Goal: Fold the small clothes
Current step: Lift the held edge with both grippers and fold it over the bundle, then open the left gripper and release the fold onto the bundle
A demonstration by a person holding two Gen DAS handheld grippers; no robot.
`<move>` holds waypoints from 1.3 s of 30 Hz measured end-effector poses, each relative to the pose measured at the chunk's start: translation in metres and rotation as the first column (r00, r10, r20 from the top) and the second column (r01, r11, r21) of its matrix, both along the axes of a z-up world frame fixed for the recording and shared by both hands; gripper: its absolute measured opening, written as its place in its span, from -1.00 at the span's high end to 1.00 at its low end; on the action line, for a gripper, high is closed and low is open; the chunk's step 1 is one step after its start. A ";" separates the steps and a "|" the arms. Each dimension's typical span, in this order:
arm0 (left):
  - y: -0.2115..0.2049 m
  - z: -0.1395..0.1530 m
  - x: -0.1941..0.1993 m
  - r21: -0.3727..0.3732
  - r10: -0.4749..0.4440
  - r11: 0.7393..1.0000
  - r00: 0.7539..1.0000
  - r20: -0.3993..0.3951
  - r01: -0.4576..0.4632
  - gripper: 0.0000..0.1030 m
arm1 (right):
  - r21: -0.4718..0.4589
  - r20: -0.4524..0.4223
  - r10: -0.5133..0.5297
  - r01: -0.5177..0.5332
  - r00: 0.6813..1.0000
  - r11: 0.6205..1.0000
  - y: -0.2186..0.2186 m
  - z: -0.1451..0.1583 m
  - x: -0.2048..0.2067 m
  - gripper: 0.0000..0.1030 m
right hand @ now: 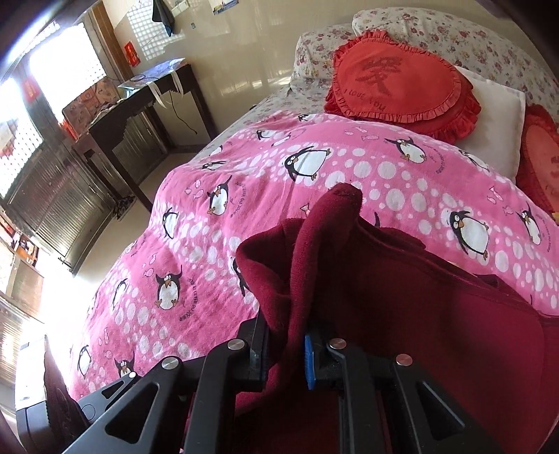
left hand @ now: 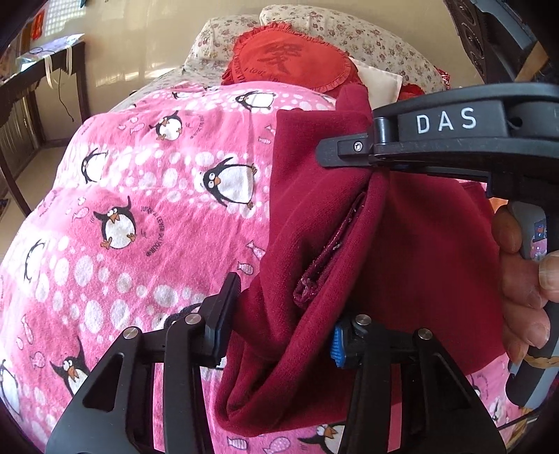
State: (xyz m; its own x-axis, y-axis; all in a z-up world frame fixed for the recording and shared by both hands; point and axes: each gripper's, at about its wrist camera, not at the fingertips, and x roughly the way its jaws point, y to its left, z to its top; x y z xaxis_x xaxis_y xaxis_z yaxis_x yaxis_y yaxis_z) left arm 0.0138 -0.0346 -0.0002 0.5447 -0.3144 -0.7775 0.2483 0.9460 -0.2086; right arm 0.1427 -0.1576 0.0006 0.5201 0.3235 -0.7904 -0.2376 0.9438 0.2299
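Observation:
A dark red fleece garment [left hand: 401, 251] with a glittery pocket edge hangs bunched above the pink penguin blanket [left hand: 139, 209]. My left gripper [left hand: 279, 335] has its jaws spread wide, with folds of the garment draped between them, not pinched. My right gripper [left hand: 349, 157] reaches in from the right in the left wrist view and is shut on the garment's upper edge, holding it up. In the right wrist view the right gripper [right hand: 284, 345] clamps a fold of the garment [right hand: 401, 297], whose tip sticks up past the fingers.
The pink blanket [right hand: 349, 167] covers the bed. A red heart cushion [right hand: 401, 80], a white pillow [right hand: 496, 108] and floral pillows [right hand: 454, 31] lie at the head. A dark wooden side table [right hand: 139, 94] stands left of the bed.

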 end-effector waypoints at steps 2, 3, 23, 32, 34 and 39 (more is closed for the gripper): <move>-0.003 0.010 -0.003 -0.011 -0.015 1.000 1.000 0.006 0.015 0.22 | 0.000 0.015 0.004 -0.004 1.000 1.000 -0.004 0.008 -0.005 0.73; -0.006 0.016 -0.004 -0.016 -0.026 1.000 1.000 0.012 0.026 0.23 | 0.002 0.027 0.003 -0.003 1.000 1.000 -0.009 0.014 -0.009 0.73; -0.205 0.043 -0.053 0.019 -0.413 0.911 0.910 0.030 0.413 0.27 | 0.003 0.069 -0.282 0.282 0.957 0.959 -0.218 0.027 -0.085 0.75; -0.211 0.047 -0.068 0.032 -0.496 0.868 0.868 0.003 0.496 0.02 | -0.038 0.055 -0.343 0.346 0.938 0.938 -0.237 -0.011 -0.078 0.46; -0.190 0.056 -0.076 -0.001 -0.521 0.854 0.854 -0.001 0.521 0.01 | -0.038 0.052 -0.376 0.378 0.925 0.925 -0.246 -0.001 -0.088 0.43; -0.139 0.065 -0.075 0.021 -0.457 0.889 0.888 0.046 0.457 -0.06 | 0.026 0.078 -0.348 0.347 0.934 0.938 -0.240 0.028 -0.131 0.42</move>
